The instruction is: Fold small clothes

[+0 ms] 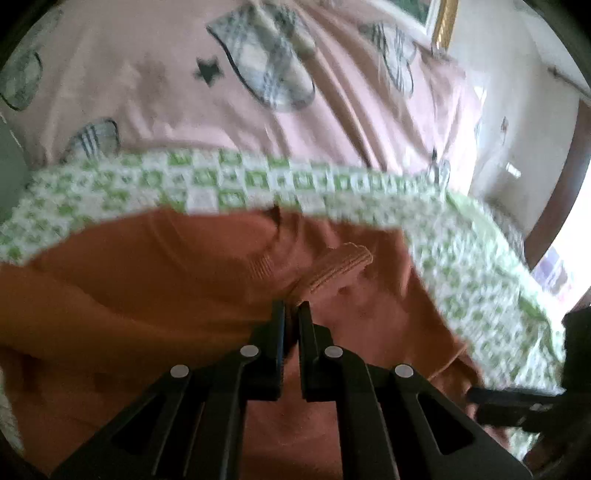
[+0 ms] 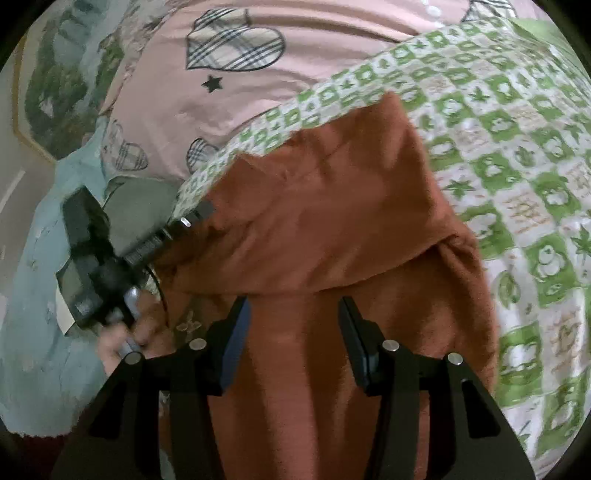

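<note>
A soft rust-orange knit garment point(image 2: 332, 229) lies on a green-and-white checked bedspread point(image 2: 517, 177), near its pink-sheeted edge. The left gripper point(image 1: 291, 314) pinches a fabric fold; the right gripper point(image 2: 295, 314) hovers spread. Light and floppy, the garment is probably best held at hems or corners

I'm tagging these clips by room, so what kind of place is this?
Most likely a bedroom at home. The orange garment lies on a green-and-white checked cover beside pink bedding printed with plaid hearts, and a gold-framed picture hangs on the wall behind.
</note>
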Available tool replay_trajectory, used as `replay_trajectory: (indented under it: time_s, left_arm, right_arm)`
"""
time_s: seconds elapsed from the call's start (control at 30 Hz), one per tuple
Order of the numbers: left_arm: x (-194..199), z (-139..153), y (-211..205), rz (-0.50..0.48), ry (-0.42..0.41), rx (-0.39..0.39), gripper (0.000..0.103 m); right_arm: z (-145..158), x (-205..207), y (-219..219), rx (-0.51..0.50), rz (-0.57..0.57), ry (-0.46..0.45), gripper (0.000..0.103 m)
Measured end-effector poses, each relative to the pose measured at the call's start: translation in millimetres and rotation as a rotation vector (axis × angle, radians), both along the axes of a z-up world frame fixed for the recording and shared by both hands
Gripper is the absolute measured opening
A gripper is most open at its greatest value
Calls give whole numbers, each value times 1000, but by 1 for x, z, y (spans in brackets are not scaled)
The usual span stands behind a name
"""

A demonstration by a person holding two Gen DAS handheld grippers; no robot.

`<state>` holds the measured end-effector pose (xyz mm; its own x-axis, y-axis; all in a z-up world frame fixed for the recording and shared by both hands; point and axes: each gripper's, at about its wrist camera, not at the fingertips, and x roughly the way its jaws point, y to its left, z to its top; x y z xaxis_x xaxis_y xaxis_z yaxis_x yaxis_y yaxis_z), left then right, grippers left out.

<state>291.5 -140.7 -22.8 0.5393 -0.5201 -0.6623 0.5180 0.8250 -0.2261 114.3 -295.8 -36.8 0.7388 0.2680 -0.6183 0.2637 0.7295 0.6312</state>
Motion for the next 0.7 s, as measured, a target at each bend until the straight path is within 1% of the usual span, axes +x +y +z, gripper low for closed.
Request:
replay_trajectory:
  time_s: [0.1,0.13,0.17,0.2,0.23,0.3,0.37,0.43,0.47,0.5,0.57,0.63,0.7]
  left_arm:
    - [1,-25,-4,-16,63,45,7]
    - [5,-30,-1,-15,84,50,12]
    - [3,-33,2,-20,104,50,16]
    - [0,-34,6,-21,110,50,23]
    - [-5,-32,12,-15,105,54,33]
    - [-18,-27,26,10,77,59,46]
    - [-31,-20,52,47,52,53,48]
    - [-38,-14,77,109,42,56,49]
    - [-42,-12,95,162,34,61,49]
    - [-44,-12,118,237,29,71,52]
    - [-43,-14,149,357,34,101,53]
    - [-38,-18,186,476,53,118,53]
    - [-28,-25,213,539,101,107,53]
  right_arm:
    - [-5,0,-7,14,-20,7,51]
    - [-7,1,-9,22,-25,9,51]
    - [-8,3,-9,27,-30,12,51]
    - [-8,5,-9,30,-31,10,51]
    - [-9,8,-9,35,-29,7,51]
    - [-9,17,-8,46,-29,2,51]
    - [-8,27,-8,58,-27,-10,51]
    - [-8,38,-8,65,-26,-13,51]
    - [-10,46,-8,74,-27,-14,51]
    - [-11,51,-8,78,-29,-11,51]
    - [-17,65,-8,77,-35,11,51]
    - [-25,81,-7,65,-32,44,51]
    - [-37,99,-6,73,-41,93,51]
